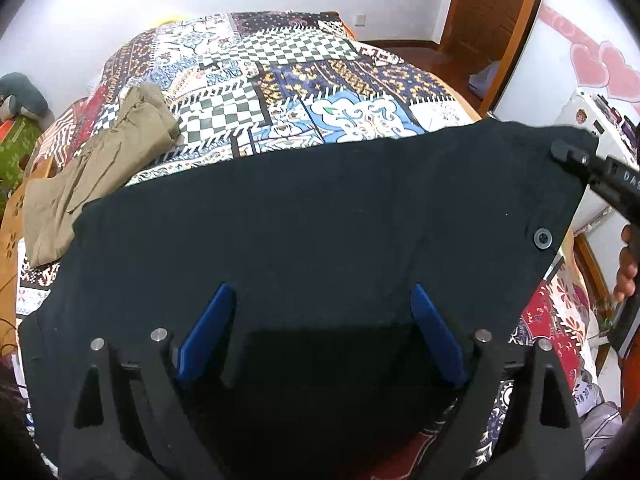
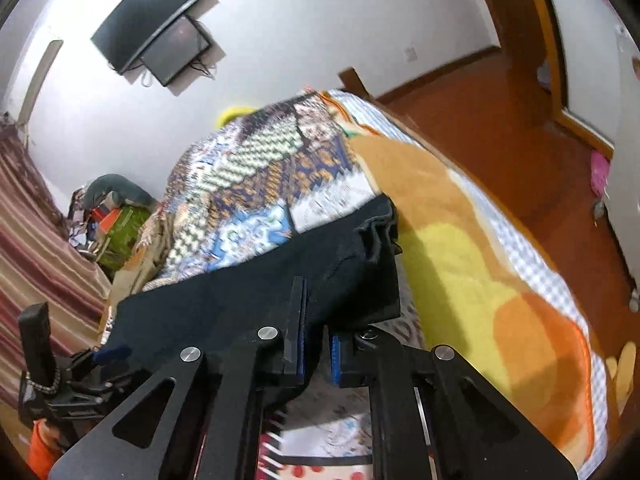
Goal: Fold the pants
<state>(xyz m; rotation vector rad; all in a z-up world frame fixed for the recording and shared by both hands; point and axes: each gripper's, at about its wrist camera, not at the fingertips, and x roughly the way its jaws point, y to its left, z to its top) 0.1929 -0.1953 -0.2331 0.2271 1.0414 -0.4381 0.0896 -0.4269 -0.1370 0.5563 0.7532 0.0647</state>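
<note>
Black pants (image 1: pixel 320 216) lie spread across the near part of the patterned bed quilt (image 1: pixel 304 80). A round button (image 1: pixel 543 237) shows near their right corner. My left gripper (image 1: pixel 322 300) is open above the pants, its blue pads (image 1: pixel 208 328) wide apart. My right gripper (image 2: pixel 316 320) is shut on the waistband corner of the black pants (image 2: pixel 248 300) and lifts it. It shows in the left wrist view (image 1: pixel 568 152) at the pants' upper right corner. The left gripper shows at the lower left of the right wrist view (image 2: pixel 108 354).
Folded khaki trousers (image 1: pixel 100 168) lie at the bed's left side. An orange and yellow blanket (image 2: pixel 472 264) hangs over the bed's right edge. A wooden door (image 1: pixel 488 0) stands at the back right, screens (image 2: pixel 156 28) hang on the wall, and clutter (image 2: pixel 116 216) sits left of the bed.
</note>
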